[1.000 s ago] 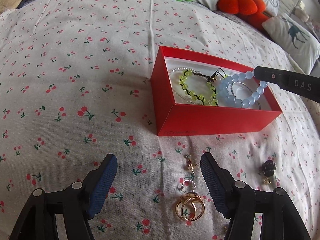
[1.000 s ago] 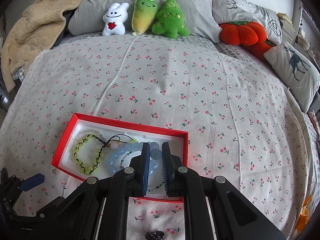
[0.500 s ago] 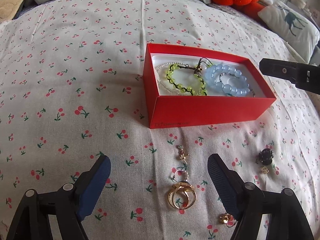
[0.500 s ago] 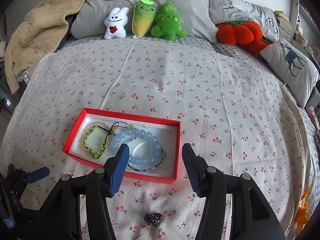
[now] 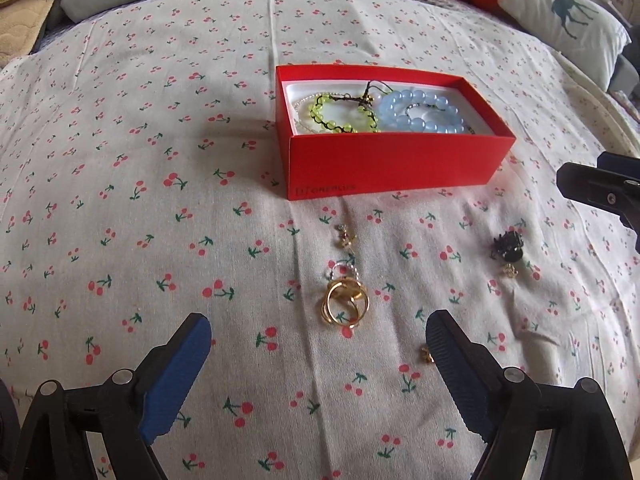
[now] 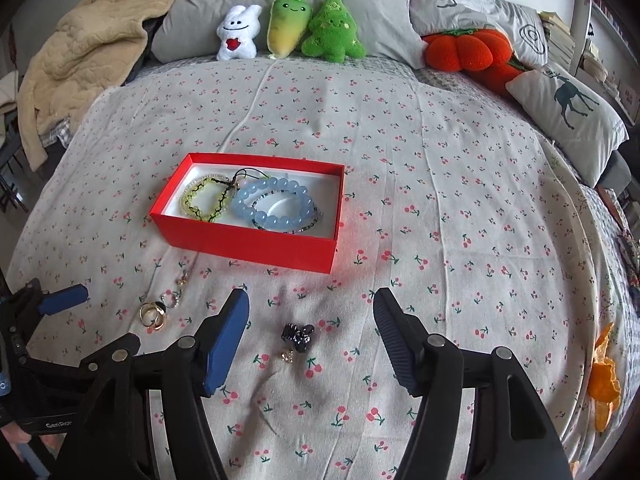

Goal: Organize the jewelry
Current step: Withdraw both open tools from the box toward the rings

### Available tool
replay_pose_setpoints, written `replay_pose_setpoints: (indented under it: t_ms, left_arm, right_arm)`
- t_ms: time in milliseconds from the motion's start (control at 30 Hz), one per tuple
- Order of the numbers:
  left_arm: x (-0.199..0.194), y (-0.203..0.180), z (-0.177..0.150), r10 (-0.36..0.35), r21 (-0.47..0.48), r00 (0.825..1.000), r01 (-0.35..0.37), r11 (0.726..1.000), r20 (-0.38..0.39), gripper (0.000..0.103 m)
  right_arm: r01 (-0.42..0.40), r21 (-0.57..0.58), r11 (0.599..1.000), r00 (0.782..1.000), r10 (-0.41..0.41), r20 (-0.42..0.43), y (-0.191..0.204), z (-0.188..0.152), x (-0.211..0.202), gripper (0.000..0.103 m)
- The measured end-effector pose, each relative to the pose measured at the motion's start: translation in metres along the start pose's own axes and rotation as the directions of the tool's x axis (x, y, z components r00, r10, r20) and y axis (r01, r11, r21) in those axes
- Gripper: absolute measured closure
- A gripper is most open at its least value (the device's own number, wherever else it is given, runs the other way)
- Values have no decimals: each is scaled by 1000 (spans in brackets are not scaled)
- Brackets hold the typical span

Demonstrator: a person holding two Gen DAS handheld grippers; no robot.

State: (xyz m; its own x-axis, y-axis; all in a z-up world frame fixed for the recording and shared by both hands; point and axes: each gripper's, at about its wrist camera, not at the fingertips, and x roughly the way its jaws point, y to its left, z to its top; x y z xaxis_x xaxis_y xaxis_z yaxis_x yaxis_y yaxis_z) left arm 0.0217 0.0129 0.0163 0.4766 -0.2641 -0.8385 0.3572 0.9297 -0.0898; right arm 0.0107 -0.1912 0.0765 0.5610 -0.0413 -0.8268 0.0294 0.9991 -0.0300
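Note:
A red box (image 5: 394, 166) (image 6: 248, 242) stands on the cherry-print bedsheet and holds a blue bead bracelet (image 5: 420, 114) (image 6: 276, 204) beside a yellow-green one (image 5: 340, 114) (image 6: 206, 198). In front of it lie gold rings (image 5: 344, 304) (image 6: 152, 316), a small earring (image 5: 345, 237), a gold stud (image 5: 427, 354) and a black ornament (image 5: 508, 246) (image 6: 298, 334). My left gripper (image 5: 318, 344) hovers just short of the rings, its jaws opening, nothing between them. My right gripper (image 6: 312, 320) hangs over the black ornament, jaws opening and apart from it.
Plush toys (image 6: 288, 30), an orange pumpkin cushion (image 6: 464, 54) and a deer pillow (image 6: 568, 108) line the head of the bed. A beige blanket (image 6: 76, 64) is heaped at the back left. An orange thing (image 6: 604, 380) lies at the right edge.
The right gripper let go of the blue bracelet in the box, opened and drew back toward the black ornament. The left gripper widened and pulled back from the box.

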Motion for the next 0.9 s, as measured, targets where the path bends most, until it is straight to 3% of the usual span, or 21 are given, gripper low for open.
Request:
replay_pose_setpoints:
  t_ms: [167,467,700,800,900]
  left_arm:
    - [-1,-2,-14,-1,-12,1000,1,1000,-10,11]
    - [9,-13,-31,-10,52,1000,8,999,27,11]
    - [15,-13,-37,-100,47,995,98,994,30,12]
    - [13,-10,-37,-137,17,989,137,990,47,22]
    - [14,-10,-36,-212,10,977,212,977,35,53]
  right_arm:
    - [9,-11,1000,1000,-9,-12,1,-30,-6,29]
    - [3,2,1000,998,-3,-66,1,-66,7,28]
    - [-10,42,999,993,15,-114,-7,-79,23,28]
    - [-20,57,998,992,27,-122,-10,-81,27,28]
    - [-28,68,997,992,36,-122,-12,-82,28,28]
